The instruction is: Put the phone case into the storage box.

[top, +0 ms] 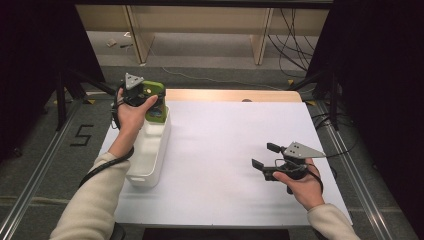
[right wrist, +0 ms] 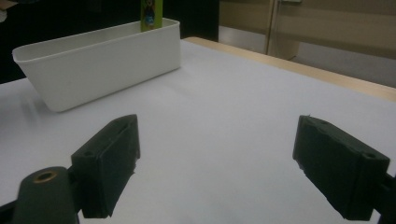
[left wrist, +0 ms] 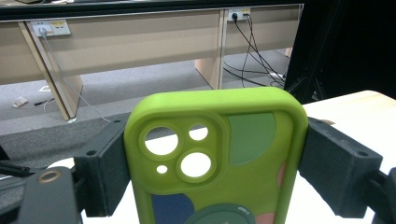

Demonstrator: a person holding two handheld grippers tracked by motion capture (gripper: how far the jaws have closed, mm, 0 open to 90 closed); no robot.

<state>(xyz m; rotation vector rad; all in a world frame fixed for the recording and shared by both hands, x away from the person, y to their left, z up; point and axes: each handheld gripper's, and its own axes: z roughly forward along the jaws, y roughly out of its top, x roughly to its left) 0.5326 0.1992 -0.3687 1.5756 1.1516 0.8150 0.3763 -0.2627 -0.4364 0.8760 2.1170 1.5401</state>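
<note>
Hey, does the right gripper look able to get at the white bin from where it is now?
Probably yes. The right gripper has open, empty jaws pointing across bare table toward the white bin, with nothing between. The left gripper holds a green phone case over its far end.

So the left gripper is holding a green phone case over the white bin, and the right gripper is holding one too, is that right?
Not quite. The left gripper does clamp the green phone case over the white bin, but the right gripper holds nothing: the right gripper view shows its jaws wide apart with bare white table between them.
</note>
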